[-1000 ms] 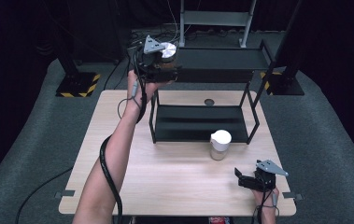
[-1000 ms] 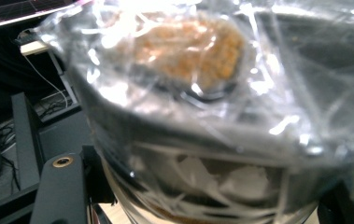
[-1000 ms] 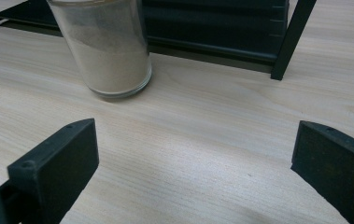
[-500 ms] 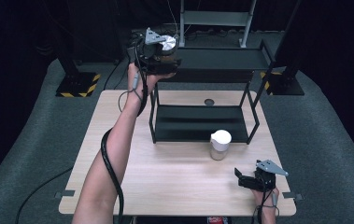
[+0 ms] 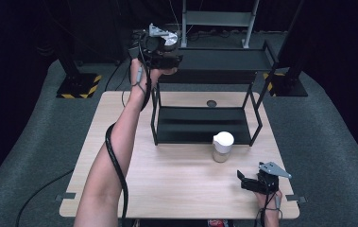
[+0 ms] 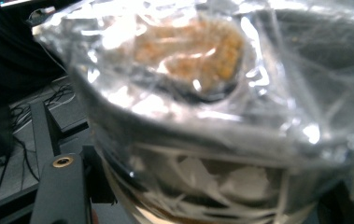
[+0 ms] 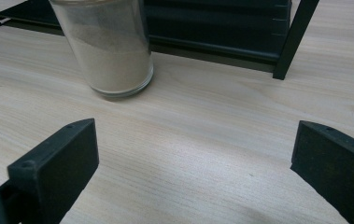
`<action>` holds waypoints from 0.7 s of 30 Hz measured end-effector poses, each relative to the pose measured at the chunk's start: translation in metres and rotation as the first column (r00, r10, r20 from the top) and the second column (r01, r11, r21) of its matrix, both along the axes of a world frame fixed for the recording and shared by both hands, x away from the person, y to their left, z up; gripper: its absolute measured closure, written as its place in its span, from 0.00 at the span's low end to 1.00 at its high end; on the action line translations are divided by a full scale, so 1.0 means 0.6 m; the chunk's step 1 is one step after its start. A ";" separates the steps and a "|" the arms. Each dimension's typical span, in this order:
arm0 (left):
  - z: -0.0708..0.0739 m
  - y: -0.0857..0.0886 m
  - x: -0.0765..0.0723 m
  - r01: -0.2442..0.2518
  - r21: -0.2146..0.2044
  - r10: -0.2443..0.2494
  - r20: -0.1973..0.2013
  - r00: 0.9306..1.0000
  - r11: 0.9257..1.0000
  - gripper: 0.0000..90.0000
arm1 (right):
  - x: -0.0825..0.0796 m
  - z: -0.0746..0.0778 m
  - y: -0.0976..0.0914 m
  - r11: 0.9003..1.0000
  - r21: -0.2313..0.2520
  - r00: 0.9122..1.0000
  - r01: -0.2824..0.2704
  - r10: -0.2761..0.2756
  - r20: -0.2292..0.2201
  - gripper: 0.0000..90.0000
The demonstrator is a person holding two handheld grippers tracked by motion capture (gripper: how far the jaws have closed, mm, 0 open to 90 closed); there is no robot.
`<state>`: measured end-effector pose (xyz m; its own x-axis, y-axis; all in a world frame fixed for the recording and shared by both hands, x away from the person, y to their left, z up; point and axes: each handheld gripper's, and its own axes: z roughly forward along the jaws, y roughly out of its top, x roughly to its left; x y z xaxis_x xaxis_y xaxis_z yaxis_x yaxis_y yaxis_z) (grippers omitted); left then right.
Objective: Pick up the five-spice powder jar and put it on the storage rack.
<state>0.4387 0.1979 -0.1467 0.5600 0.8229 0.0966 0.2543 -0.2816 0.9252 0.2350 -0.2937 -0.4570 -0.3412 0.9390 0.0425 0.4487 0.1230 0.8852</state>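
My left gripper (image 5: 169, 52) is raised at the left end of the black rack's top shelf (image 5: 224, 61) and is shut on a glass jar (image 5: 171, 39) with a shiny top. In the left gripper view this jar (image 6: 198, 107) is very close and blurred, covered with clear film, with yellow-orange bits under it. A second jar (image 5: 223, 146) with a white lid stands on the table in front of the rack. My right gripper (image 5: 243, 182) rests low at the table's front right; its jaws stand wide open (image 7: 193, 163), aimed at the jar of beige powder (image 7: 111, 51).
The two-shelf black rack (image 5: 200, 130) stands at the back middle of the wooden table (image 5: 134, 189). One rack leg (image 7: 292, 42) rises just right of the powder jar. A small dark round spot (image 5: 211, 103) lies on the table behind the rack. Bare wood lies between the right gripper and the jar.
My left hand has carried its jar up and to the right, closer over the top shelf's left end. The right gripper and the white-lidded jar have kept still.
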 end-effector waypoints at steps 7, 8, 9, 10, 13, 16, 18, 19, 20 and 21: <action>0.009 -0.007 0.014 -0.014 0.011 0.014 -0.007 1.000 1.000 0.34 | 0.001 0.001 -0.001 1.000 -0.001 1.000 -0.003 0.003 -0.003 0.00; 0.009 -0.009 0.017 -0.018 0.011 0.018 -0.007 1.000 1.000 0.34 | 0.001 0.001 -0.001 1.000 -0.001 1.000 -0.003 0.003 -0.002 0.00; 0.012 -0.012 0.020 -0.024 0.021 0.024 -0.012 1.000 1.000 0.34 | 0.001 0.001 0.000 1.000 -0.002 1.000 -0.003 0.003 -0.002 0.00; 0.015 -0.015 0.024 -0.031 0.025 0.031 -0.015 0.999 0.999 0.34 | 0.001 0.001 0.000 1.000 -0.002 1.000 -0.004 0.004 -0.002 0.00; 0.021 -0.019 0.032 -0.040 0.028 0.041 -0.018 0.999 0.999 0.34 | 0.001 0.001 0.000 1.000 -0.002 1.000 -0.003 0.003 -0.003 0.00; 0.022 -0.023 0.039 -0.045 0.030 0.046 -0.026 0.999 0.999 0.34 | 0.000 0.000 -0.001 1.000 0.000 1.000 -0.003 0.003 -0.002 0.00; 0.020 -0.026 0.046 -0.047 0.032 0.048 -0.035 0.998 0.998 0.34 | 0.001 0.001 -0.001 1.000 -0.002 1.000 -0.004 0.004 -0.003 0.00; 0.019 -0.026 0.049 -0.047 0.028 0.048 -0.040 0.998 0.998 0.34 | 0.001 0.001 -0.001 1.000 -0.002 1.000 -0.005 0.005 -0.003 0.00; 0.018 -0.027 0.052 -0.051 0.029 0.052 -0.044 0.998 0.998 0.34 | 0.001 0.001 -0.001 1.000 -0.002 1.000 -0.005 0.005 -0.002 0.00; 0.018 -0.029 0.055 -0.054 0.034 0.055 -0.049 0.997 0.998 0.34 | 0.001 0.001 -0.001 1.000 -0.001 1.000 -0.005 0.005 -0.002 0.00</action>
<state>0.4715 0.1806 -0.1362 0.5193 0.8491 0.0971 0.3158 -0.2963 0.9014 0.2354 -0.2942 -0.4566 -0.3458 0.9374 0.0418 0.4499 0.1265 0.8841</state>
